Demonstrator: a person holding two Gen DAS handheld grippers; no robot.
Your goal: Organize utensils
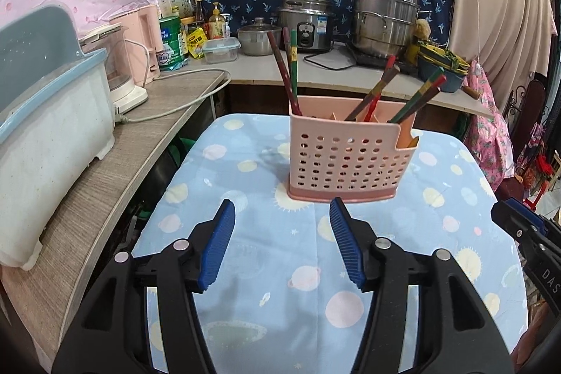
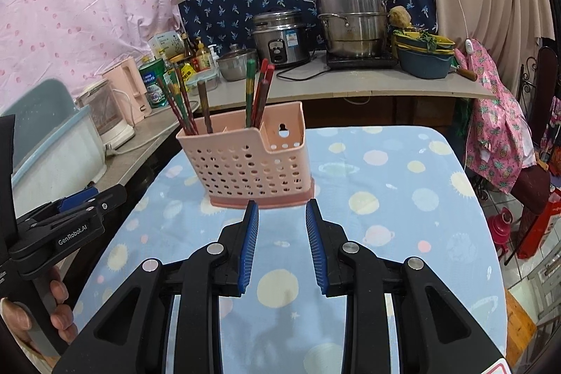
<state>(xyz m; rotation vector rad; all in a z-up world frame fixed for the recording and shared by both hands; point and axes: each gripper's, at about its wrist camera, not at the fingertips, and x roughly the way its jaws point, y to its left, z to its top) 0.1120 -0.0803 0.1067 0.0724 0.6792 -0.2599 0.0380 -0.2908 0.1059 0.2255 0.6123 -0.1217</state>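
Note:
A pink perforated utensil holder [image 1: 350, 160] [image 2: 250, 160] stands upright on a table with a blue planet-print cloth [image 1: 280, 269] [image 2: 385, 198]. Several red, green and brown chopsticks [image 1: 291, 69] [image 2: 257, 93] lean in its compartments. My left gripper [image 1: 282, 209] hovers just in front of the holder's base, open, with nothing between its blue pads [image 1: 217, 244]. My right gripper [image 2: 282, 209] sits close before the holder's right end, also open and empty, with a narrower gap. In the right wrist view the left gripper [image 2: 87, 204] shows at the left edge, a hand [image 2: 56, 307] around its handle.
A wooden counter [image 1: 115, 163] runs along the left with a white and blue dish rack [image 1: 52, 114], an appliance and a cord. The back counter holds a rice cooker [image 1: 308, 23] [image 2: 278, 37], a steel steamer pot [image 1: 385, 16] [image 2: 350, 16], bottles and bowls [image 2: 424, 55]. Hanging cloths lie to the right.

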